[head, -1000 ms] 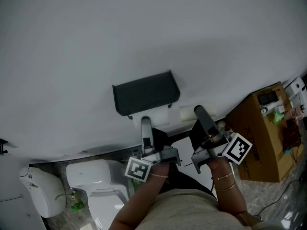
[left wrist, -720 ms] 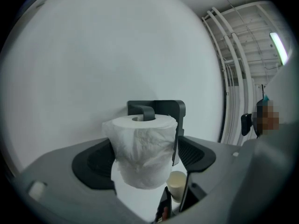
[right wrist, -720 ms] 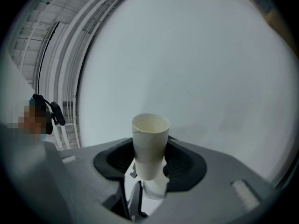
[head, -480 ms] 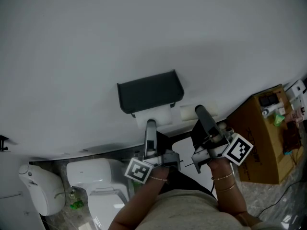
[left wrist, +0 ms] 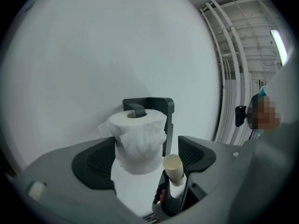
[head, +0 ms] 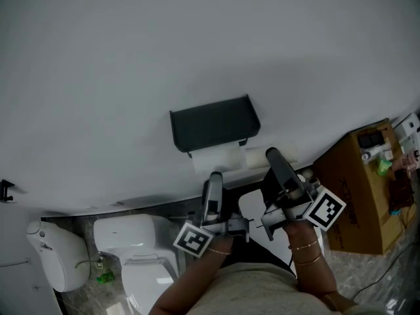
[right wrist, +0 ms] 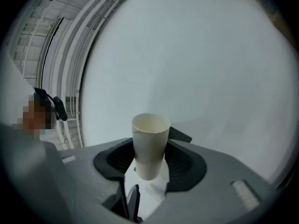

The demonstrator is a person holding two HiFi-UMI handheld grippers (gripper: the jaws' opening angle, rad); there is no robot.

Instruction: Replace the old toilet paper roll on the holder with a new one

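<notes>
Roll (left wrist: 138,136) on holder (left wrist: 159,104), bare wall (head: 197,44) around

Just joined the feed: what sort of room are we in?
Probably a toilet room or bathroom: a toilet sits at lower left, and a wall holder carries a paper roll.

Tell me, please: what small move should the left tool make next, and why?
Probably draw the left tool straight back from the new roll. The roll already sits on the holder, whose arm shows through the core, and this tool's jaws stand apart, so it has nothing left to hold. The right tool grips the empty cardboard tube.
</notes>
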